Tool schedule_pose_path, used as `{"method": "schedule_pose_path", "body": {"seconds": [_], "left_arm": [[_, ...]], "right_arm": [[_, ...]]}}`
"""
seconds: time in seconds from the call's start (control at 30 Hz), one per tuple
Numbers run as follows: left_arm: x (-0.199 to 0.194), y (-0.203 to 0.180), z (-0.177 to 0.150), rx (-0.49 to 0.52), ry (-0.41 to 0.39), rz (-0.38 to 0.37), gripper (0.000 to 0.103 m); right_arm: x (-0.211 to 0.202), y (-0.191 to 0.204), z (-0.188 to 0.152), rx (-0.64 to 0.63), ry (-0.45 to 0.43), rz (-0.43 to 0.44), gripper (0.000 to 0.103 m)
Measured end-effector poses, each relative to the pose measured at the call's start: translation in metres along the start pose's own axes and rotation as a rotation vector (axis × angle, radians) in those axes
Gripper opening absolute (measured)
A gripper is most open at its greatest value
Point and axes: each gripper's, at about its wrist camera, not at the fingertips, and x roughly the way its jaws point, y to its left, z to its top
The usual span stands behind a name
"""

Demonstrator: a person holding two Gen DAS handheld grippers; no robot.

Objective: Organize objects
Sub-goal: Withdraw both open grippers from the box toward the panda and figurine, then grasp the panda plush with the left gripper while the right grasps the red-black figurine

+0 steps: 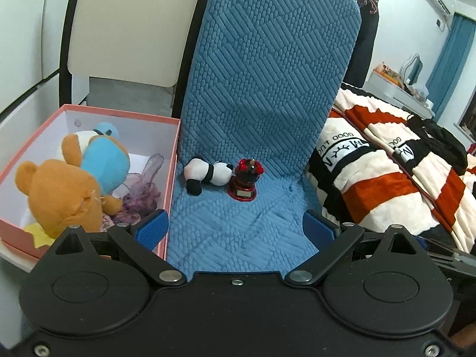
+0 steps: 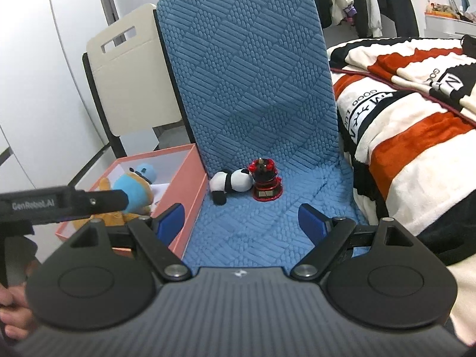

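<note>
A small plush panda (image 1: 206, 175) (image 2: 230, 182) lies on its side at the back of the blue chair seat (image 1: 238, 232) (image 2: 253, 232). A red and black figurine (image 1: 246, 183) (image 2: 265, 183) stands upright right of it, touching its head. A pink box (image 1: 171, 160) (image 2: 190, 190) left of the seat holds a brown bear (image 1: 59, 196), a blue plush (image 1: 104, 160) (image 2: 134, 189) and a purple translucent toy (image 1: 142, 184). My left gripper (image 1: 235, 226) and right gripper (image 2: 241, 223) are both open and empty, low over the seat's front.
A striped red, white and black blanket (image 1: 386, 172) (image 2: 416, 125) lies on the bed right of the chair. A cream chair (image 1: 131, 29) (image 2: 128, 68) stands behind the box. The left gripper's body (image 2: 59, 202) shows at the left of the right wrist view.
</note>
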Motion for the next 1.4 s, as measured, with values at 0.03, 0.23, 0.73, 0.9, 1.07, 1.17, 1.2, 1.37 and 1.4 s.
{"method": "schedule_pose_path", "body": {"seconds": [0.03, 0.23, 0.73, 0.9, 1.07, 1.17, 1.2, 1.37, 1.4], "left_arm": [[0.006, 0.001, -0.002, -0.002, 0.000, 0.002, 0.096], [0.042, 0.000, -0.007, 0.002, 0.014, -0.027, 0.096], [0.131, -0.009, -0.008, 0.077, 0.085, 0.017, 0.096], [0.151, -0.022, -0.007, 0.151, 0.092, 0.019, 0.097], [0.174, -0.021, 0.005, 0.144, 0.107, 0.020, 0.096], [0.189, -0.021, 0.013, 0.147, 0.117, 0.019, 0.097], [0.195, -0.022, 0.015, 0.147, 0.123, 0.024, 0.096], [0.228, -0.020, 0.025, 0.150, 0.159, 0.066, 0.096], [0.235, -0.020, 0.027, 0.154, 0.166, 0.073, 0.096]], "right_arm": [[0.005, -0.003, -0.002, 0.000, -0.009, -0.005, 0.085], [0.025, -0.021, -0.012, -0.009, -0.023, -0.025, 0.085], [0.072, -0.054, -0.006, 0.088, 0.004, -0.021, 0.085], [0.097, -0.070, 0.000, 0.181, 0.035, 0.035, 0.085], [0.121, -0.083, 0.009, 0.252, 0.053, 0.060, 0.085], [0.136, -0.085, 0.015, 0.247, 0.063, 0.041, 0.085], [0.141, -0.086, 0.017, 0.245, 0.066, 0.037, 0.085], [0.169, -0.097, 0.025, 0.306, 0.099, 0.048, 0.085], [0.175, -0.099, 0.027, 0.317, 0.107, 0.052, 0.085]]}}
